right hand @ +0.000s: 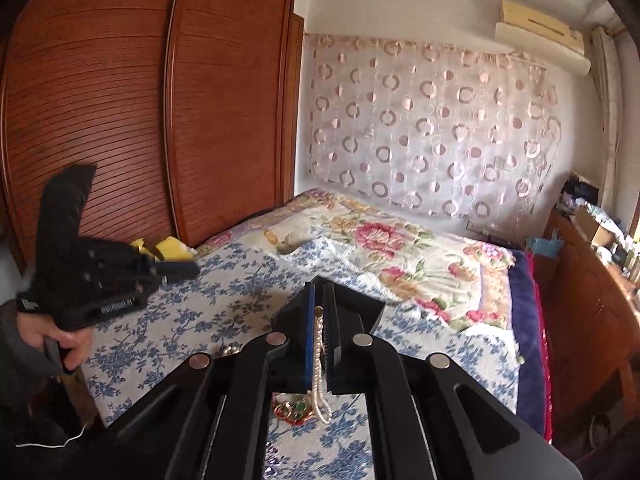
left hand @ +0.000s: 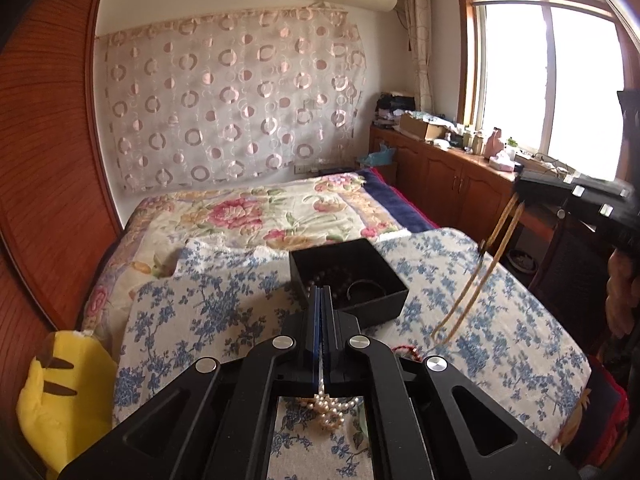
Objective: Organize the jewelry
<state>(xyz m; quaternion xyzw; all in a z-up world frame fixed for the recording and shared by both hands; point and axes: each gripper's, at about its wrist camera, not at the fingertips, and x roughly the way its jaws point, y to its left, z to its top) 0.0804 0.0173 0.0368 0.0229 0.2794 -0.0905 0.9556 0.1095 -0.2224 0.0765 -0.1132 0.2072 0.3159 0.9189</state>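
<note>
My right gripper is shut on a long pearl necklace, which runs between its fingers and hangs down. In the left wrist view that gripper is raised at the right, and the necklace dangles in a long loop to the blue-flowered blanket. My left gripper is shut and points at an open black box that holds dark beads and a black bangle. A small heap of pearls shows under its fingers. A red piece with gold rings lies on the blanket.
A yellow plush toy sits at the bed's left edge by the wooden wardrobe. Cluttered wooden cabinets run along the right under the window. A person's hand holds the left gripper.
</note>
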